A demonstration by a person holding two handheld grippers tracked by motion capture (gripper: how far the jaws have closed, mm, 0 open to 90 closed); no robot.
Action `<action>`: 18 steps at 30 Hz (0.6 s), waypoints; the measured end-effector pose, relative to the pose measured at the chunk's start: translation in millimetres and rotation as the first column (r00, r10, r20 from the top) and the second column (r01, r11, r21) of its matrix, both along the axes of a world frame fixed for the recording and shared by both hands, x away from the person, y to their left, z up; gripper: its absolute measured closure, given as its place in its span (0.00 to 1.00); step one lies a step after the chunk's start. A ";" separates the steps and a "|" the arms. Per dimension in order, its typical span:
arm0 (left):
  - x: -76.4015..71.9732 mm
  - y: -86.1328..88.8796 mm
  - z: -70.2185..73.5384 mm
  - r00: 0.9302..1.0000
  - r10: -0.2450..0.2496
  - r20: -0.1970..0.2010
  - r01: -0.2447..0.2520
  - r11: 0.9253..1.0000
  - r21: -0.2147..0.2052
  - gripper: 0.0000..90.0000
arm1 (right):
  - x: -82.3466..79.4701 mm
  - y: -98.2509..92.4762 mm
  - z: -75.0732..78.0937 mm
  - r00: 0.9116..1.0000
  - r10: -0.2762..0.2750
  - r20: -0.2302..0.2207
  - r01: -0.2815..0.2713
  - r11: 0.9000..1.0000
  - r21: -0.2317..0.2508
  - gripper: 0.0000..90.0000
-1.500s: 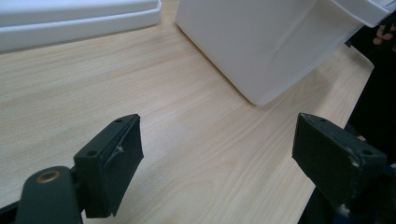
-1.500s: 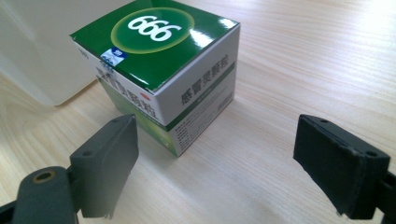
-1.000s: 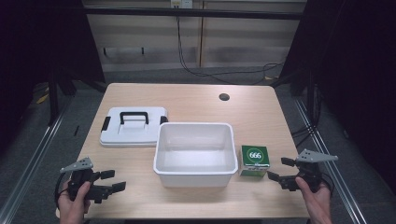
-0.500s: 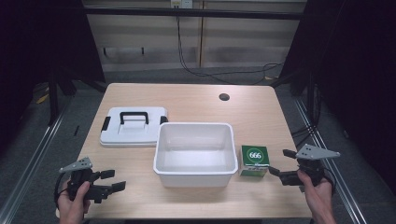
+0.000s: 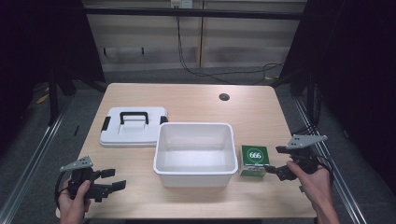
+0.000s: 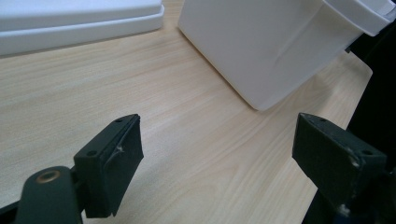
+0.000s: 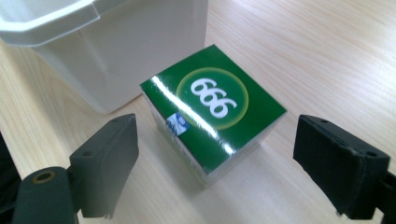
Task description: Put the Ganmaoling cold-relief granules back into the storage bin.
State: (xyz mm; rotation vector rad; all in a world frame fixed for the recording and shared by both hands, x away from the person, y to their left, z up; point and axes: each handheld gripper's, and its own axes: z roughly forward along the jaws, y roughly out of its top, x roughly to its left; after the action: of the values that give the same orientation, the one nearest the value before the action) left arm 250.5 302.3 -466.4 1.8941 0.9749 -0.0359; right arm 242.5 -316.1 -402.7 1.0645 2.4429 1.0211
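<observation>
Right claw (image 5: 275, 161) spread wide, lined up on the green "666" box (image 5: 254, 160) — jaws either side of it, not touching, ready to close. The box sits on the surface (image 5: 196, 100) just beside the white tub's (image 5: 194, 168) right wall, so the inner jaw has little room there; that wall looks like the one thing in the way. Left claw (image 5: 112, 179) gapes open over bare wood near the tub's front corner, holding nothing. The white lid (image 5: 133, 127) with its black handle lies flat, behind and left of the tub.

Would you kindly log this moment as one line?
right gripper: open, at green box | left gripper: open, idle | bin: empty
</observation>
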 end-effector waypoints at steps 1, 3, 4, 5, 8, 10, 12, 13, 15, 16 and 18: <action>-0.2 -0.1 0.0 1.000 -0.001 0.000 0.001 1.000 0.002 0.18 | 2.2 1.2 1.0 1.000 0.007 0.001 -0.007 1.000 -0.004 0.15; -0.5 0.3 0.0 1.000 0.001 0.000 -0.001 1.000 0.007 0.18 | 7.4 3.6 3.3 0.999 0.032 -0.002 -0.032 0.999 -0.016 0.15; -0.5 0.5 -0.1 1.000 0.003 -0.001 -0.003 1.000 0.003 0.18 | 9.7 4.8 4.6 0.999 0.049 0.002 -0.049 0.998 -0.027 0.15; -0.5 0.6 -0.1 1.000 0.004 0.000 -0.004 1.000 0.005 0.18 | 11.8 6.4 5.7 0.998 0.058 0.000 -0.058 0.998 -0.036 0.15; -0.5 -0.1 -0.2 1.000 0.000 -0.001 0.000 1.000 0.003 0.18 | 17.3 11.4 8.7 0.996 0.085 -0.024 -0.086 0.995 -0.052 0.15; 0.0 -0.4 -0.4 1.000 0.001 0.000 -0.001 1.000 0.006 0.18 | 21.2 13.5 11.2 0.994 0.098 -0.042 -0.101 0.993 -0.066 0.15; 0.2 -0.7 -0.5 1.000 0.002 -0.002 -0.002 1.000 0.005 0.18 | 23.8 13.9 12.4 0.992 0.113 -0.056 -0.117 0.991 -0.072 0.15; 0.2 -0.7 -0.6 1.000 -0.001 -0.002 0.001 1.000 0.008 0.18 | 26.8 14.1 14.7 0.990 0.117 -0.077 -0.124 0.989 -0.085 0.15; 0.0 0.0 -0.5 1.000 0.002 0.000 -0.002 1.000 0.006 0.18 | 34.3 16.2 21.9 0.986 0.133 -0.098 -0.144 0.983 -0.114 0.16; 0.1 0.3 -0.4 1.000 0.003 -0.001 -0.003 1.000 0.005 0.18 | 36.2 17.9 23.6 0.985 0.143 -0.096 -0.155 0.979 -0.135 0.16; 0.2 0.1 -0.6 1.000 0.003 -0.003 -0.003 1.000 0.005 0.18 | 40.3 21.5 25.5 0.980 0.164 -0.108 -0.179 0.973 -0.148 0.16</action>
State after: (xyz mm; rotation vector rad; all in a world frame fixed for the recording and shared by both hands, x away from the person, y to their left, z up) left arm 250.7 302.4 -467.0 1.8972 0.9802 -0.0345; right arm 282.8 -294.6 -377.2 0.8821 2.6811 0.8252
